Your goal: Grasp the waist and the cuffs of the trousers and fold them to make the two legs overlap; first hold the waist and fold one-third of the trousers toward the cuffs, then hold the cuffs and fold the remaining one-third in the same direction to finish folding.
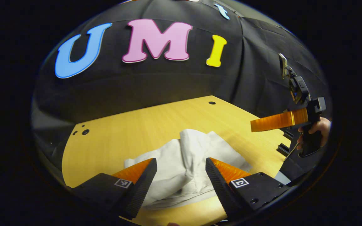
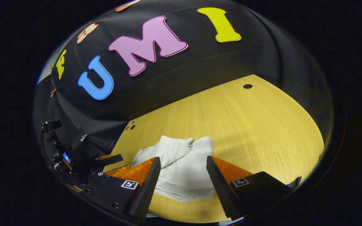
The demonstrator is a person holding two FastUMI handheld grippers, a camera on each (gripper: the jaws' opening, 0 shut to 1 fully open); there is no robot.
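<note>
White trousers (image 1: 184, 163) lie bunched in a rumpled heap on the wooden table (image 1: 130, 131), toward its near edge, well short of the table's far cable hole (image 1: 212, 103). Not flat and not a neat stack; waist and cuffs can't be told apart in the heap.

Left gripper (image 1: 181, 175) hovers just above the near side of the trousers, fingers spread wide, holding nothing. Right gripper (image 2: 183, 175) likewise hangs over the trousers' near edge, wide apart, nothing between the fingers. In the left gripper view the right gripper sits off to the right of the trousers, raised, with a hand (image 1: 317, 128) on its grip.

Handling, judged: thin soft cloth, light, limp, drapes and creases easily, won't hold shape when lifted, slides readily on the smooth tabletop. Best hold is likely a doubled hem or the waistband, where the fabric is thicker; a pinch on a single layer mid-heap would just drag up one fold. Which edge is which needs sorting out once the cloth is spread.
</note>
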